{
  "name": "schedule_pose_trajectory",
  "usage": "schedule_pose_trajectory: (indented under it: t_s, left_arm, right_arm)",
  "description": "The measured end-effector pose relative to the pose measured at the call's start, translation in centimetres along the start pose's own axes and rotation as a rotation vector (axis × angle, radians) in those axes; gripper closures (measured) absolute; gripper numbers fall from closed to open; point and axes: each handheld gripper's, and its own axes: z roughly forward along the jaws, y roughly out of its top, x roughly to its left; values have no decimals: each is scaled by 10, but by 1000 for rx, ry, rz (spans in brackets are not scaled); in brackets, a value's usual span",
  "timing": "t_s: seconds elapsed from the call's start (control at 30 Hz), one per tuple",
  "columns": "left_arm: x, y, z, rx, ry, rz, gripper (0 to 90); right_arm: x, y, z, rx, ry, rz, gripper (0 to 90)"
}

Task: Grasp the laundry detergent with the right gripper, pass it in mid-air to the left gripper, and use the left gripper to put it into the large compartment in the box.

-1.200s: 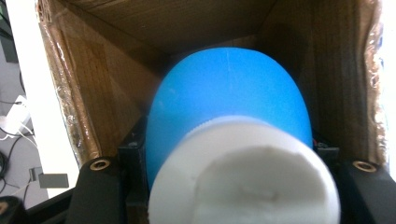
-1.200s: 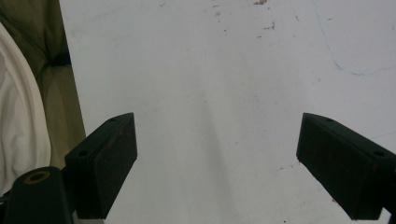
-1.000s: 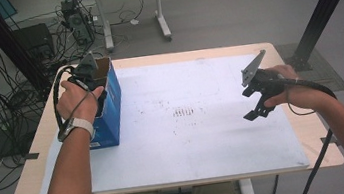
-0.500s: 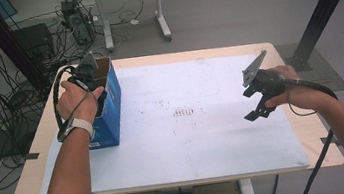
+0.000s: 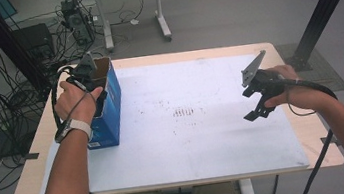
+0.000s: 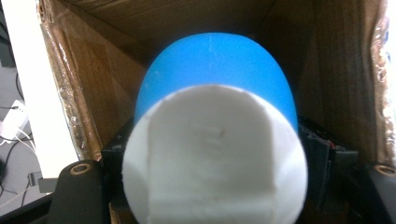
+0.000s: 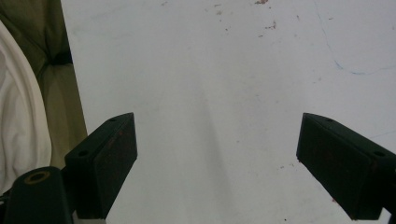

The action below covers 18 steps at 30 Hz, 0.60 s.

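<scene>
Left gripper [image 5: 88, 80] reaching into open blue cardboard box [image 5: 108, 105] at table's left edge; jaws just opening, flanking blue-and-white ball [image 6: 215, 140]. Right gripper [image 5: 257, 108] spread wide, empty, above white table [image 5: 205, 138].

Blue-and-white object [image 6: 215, 140] sits between the opening tongs [image 6: 212, 186], inside cardboard box [image 6: 93, 79]

The tall blue cardboard box [image 5: 106, 103] blocks the white table [image 5: 200, 138] at nine o'clock; elsewhere the surface lies open.
</scene>
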Motion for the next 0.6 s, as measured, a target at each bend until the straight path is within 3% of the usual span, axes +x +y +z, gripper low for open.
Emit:
schedule_pose_trajectory:
  t_s: [0.6]
  left_arm:
    - [1,-2,-5,-19,-11,15,279]
  right_arm:
    - [2,-1,0,3,2,1,121]
